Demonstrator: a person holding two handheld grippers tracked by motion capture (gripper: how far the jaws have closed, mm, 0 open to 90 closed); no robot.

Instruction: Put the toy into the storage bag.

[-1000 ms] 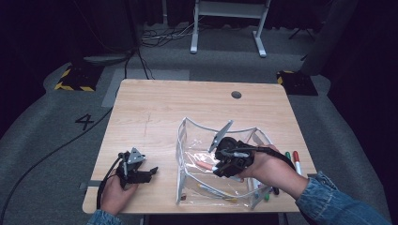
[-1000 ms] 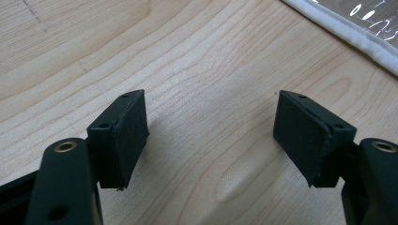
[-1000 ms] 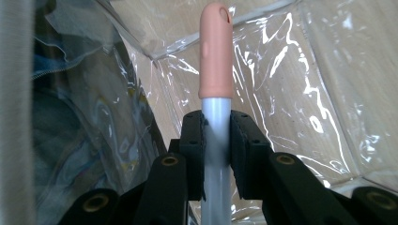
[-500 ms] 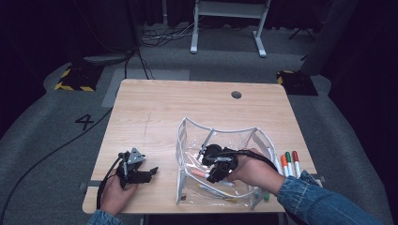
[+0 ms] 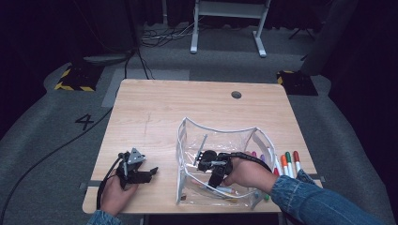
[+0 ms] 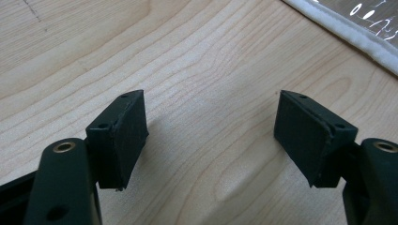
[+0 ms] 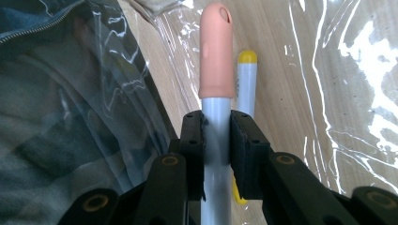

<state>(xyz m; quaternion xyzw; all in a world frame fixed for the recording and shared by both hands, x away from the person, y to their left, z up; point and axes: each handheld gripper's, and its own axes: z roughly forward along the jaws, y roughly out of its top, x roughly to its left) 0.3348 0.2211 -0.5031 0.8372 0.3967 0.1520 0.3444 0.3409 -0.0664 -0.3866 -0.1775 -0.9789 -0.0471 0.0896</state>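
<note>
A clear plastic pouch point(image 5: 220, 136) with a white rim stands open at the table's front right. My right gripper point(image 5: 219, 183) reaches down into it, shut on a marker with a peach cap point(image 7: 216, 51) and a grey barrel. A yellow-capped marker point(image 7: 247, 79) lies on the pouch floor just beside it. More markers point(image 5: 288, 164) with orange, green and red caps lie on the table right of the pouch. My left gripper point(image 5: 151, 172) rests on the wood at the front left, open, with bare table between its pads point(image 6: 126, 136).
The wooden table point(image 5: 155, 112) has a round cable hole point(image 5: 236, 94) at the back. The pouch's white rim point(image 6: 347, 33) passes the top right corner of the left gripper view. A cable point(image 5: 51, 152) trails over the floor on the left.
My right gripper has moved down and leftward into the pouch with the peach-capped marker still held. The left gripper has stayed put.
</note>
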